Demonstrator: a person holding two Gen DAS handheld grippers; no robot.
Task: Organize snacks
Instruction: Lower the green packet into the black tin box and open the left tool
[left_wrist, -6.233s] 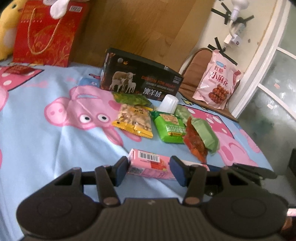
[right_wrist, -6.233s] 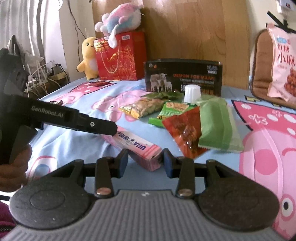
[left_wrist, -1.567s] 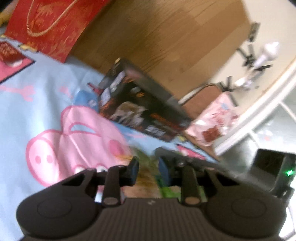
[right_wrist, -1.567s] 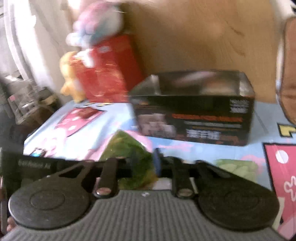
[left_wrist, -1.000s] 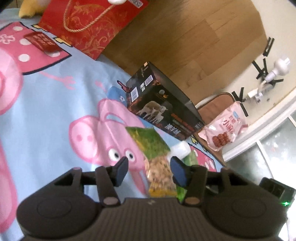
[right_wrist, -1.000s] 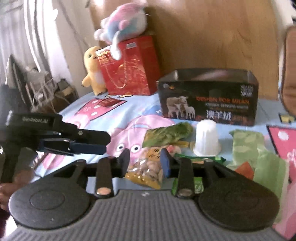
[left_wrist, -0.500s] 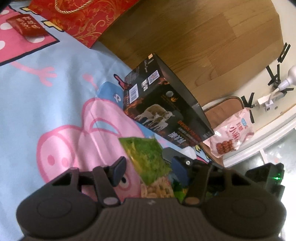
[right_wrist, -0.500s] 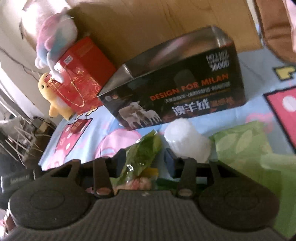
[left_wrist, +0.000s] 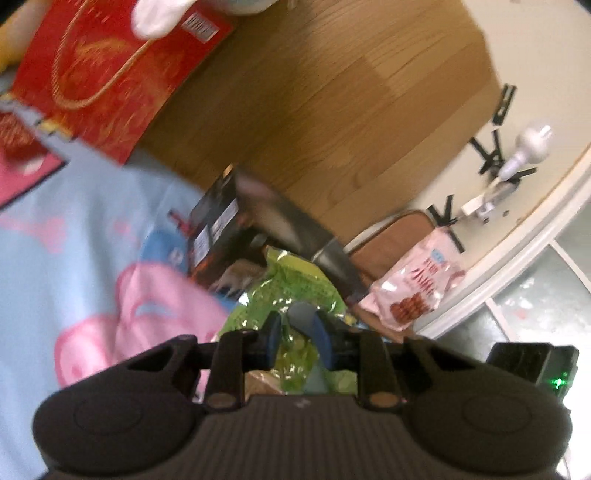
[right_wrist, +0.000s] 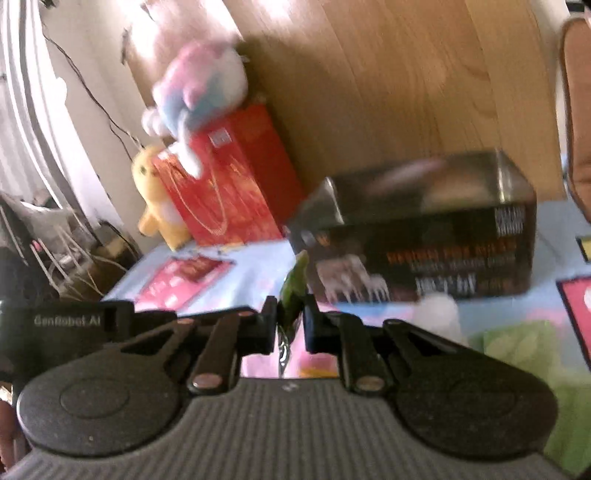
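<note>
Both grippers clamp one green snack packet (left_wrist: 295, 291): crinkled glossy foil, green top, pale contents below. The left gripper (left_wrist: 295, 328) pinches its upper part; the right gripper (right_wrist: 290, 321) grips its thin edge. The packet hangs above the blue cartoon sheet (left_wrist: 74, 258), just before one open black box (right_wrist: 424, 243). One red gift bag (right_wrist: 229, 184) stands behind.

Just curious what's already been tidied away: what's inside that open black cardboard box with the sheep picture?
Nothing can be made out inside the black cardboard box. In the right wrist view only its blurred, shiny inner walls show; the floor is hidden behind the front wall.
</note>
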